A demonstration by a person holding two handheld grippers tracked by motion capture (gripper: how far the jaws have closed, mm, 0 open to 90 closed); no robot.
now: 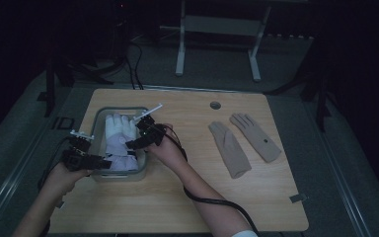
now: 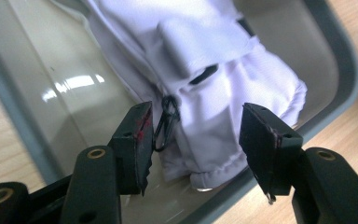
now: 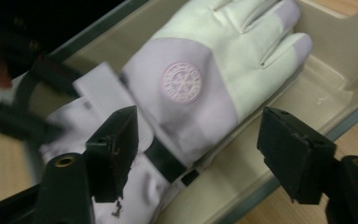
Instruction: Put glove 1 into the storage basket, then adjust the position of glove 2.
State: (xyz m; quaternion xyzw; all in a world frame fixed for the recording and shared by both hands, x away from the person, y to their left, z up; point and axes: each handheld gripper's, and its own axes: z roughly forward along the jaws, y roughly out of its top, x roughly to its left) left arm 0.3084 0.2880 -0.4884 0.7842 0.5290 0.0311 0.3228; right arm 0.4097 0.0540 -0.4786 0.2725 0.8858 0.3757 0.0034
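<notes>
One white glove (image 1: 120,139) lies in the grey tray (image 1: 97,121) at the table's (image 1: 177,197) left, your left gripper (image 2: 196,135) and right gripper (image 3: 196,149) gaping over it, the left gripper view adding a black clip (image 2: 165,123); two tan gloves (image 1: 244,140) lie well apart.

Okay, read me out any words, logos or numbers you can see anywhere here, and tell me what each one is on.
Round badge on the back of the white glove in the tray: ring of raised lettering around a crest, too blurred to read.
Beige gloves on the table: one carries a dark dot, no lettering legible.
Nothing else readable; both grippers, left and right, are unmarked.
</notes>
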